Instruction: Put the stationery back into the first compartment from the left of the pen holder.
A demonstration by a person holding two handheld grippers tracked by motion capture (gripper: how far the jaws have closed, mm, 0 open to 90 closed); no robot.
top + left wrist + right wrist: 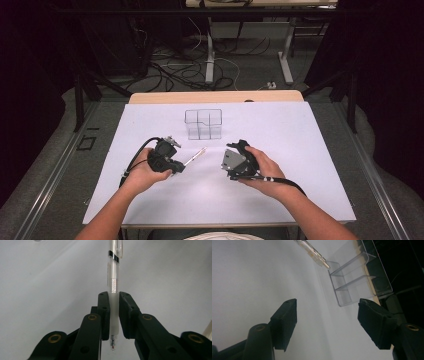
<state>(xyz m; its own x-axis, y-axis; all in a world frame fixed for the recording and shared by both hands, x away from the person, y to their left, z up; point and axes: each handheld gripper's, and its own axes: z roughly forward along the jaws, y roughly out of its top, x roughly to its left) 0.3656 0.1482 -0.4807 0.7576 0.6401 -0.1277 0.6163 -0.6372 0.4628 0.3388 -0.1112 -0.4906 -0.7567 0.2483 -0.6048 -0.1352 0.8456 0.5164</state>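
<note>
Clear plastic makes up the slim ballpoint pen (114,277) clamped by its white grip sleeve in the left gripper (114,315), its long axis running straight out past those jaws toward the clear, divided acrylic organiser box (203,124). That box stands just beyond the pen's far end. The right gripper (327,322) stands empty beside it, jaws apart, nothing between them.

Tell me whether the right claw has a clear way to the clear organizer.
Probably yes: the right claw is open and holds nothing, and bare white table lies between it and the clear organizer.
</note>
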